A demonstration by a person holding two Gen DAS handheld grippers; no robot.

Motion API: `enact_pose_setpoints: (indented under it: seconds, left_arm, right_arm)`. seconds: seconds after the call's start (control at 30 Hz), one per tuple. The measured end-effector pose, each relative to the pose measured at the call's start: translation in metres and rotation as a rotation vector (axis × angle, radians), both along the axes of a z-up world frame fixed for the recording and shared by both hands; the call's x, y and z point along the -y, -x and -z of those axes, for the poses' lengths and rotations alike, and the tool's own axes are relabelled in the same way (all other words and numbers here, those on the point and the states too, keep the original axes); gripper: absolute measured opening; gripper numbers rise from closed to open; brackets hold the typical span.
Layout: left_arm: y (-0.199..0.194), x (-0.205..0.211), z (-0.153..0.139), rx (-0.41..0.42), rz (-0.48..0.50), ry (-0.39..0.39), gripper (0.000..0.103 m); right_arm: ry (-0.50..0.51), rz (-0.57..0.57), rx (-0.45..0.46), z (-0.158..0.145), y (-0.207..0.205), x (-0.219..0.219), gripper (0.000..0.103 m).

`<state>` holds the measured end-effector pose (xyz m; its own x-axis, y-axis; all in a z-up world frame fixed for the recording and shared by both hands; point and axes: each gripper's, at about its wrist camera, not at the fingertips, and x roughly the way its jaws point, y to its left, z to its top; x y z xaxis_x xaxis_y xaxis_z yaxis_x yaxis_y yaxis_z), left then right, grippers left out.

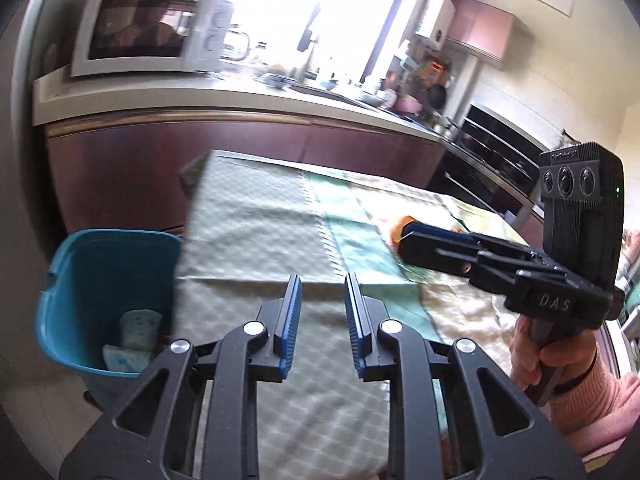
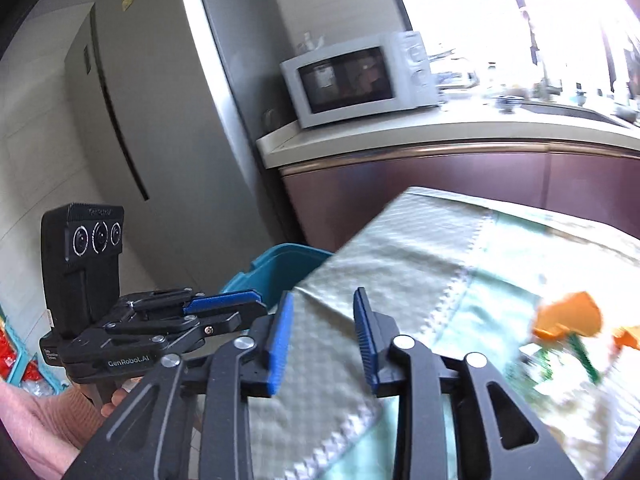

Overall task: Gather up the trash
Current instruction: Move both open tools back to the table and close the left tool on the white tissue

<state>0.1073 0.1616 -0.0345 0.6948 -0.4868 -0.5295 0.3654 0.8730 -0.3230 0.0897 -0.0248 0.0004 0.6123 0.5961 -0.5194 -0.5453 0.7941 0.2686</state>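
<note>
Round teal plastic bin; quilted tablecloth

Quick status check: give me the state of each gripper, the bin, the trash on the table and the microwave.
Left gripper: open, empty, over the tablecloth.
Right gripper: open, empty.
Blue bin: upright beside the table, crumpled white trash inside.
Orange trash: lying on the tablecloth, blurred.
Microwave: door shut.
</note>
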Motion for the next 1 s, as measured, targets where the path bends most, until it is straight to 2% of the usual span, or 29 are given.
enact_pose_setpoints:
  seconds: [0.23, 0.37, 0.47, 0.53, 0.77, 1.0]
  left_arm:
    - [0.013, 0.079, 0.009, -0.040, 0.162, 0.024, 0.022]
    - [0.019, 0.128, 0.017, -0.060, 0.253, 0.012, 0.023]
    - [0.020, 0.161, 0.024, -0.080, 0.314, 0.006, 0.024]
    - [0.022, 0.184, 0.028, -0.088, 0.352, 0.003, 0.024]
    - [0.017, 0.239, 0.043, -0.136, 0.451, -0.006, 0.027]
    - [0.001, 0.276, 0.053, -0.180, 0.479, -0.014, 0.034]
  right_arm:
    - [0.017, 0.212, 0.007, -0.003, 0.032, 0.092, 0.034]
    - [0.012, 0.328, 0.003, 0.000, 0.049, 0.143, 0.034]
    - [0.008, 0.382, -0.002, 0.004, 0.053, 0.167, 0.034]
    - [-0.014, 0.456, -0.021, 0.013, 0.061, 0.202, 0.034]
    - [-0.044, 0.553, -0.073, 0.034, 0.074, 0.245, 0.034]
    - [-0.075, 0.581, -0.130, 0.057, 0.082, 0.262, 0.034]
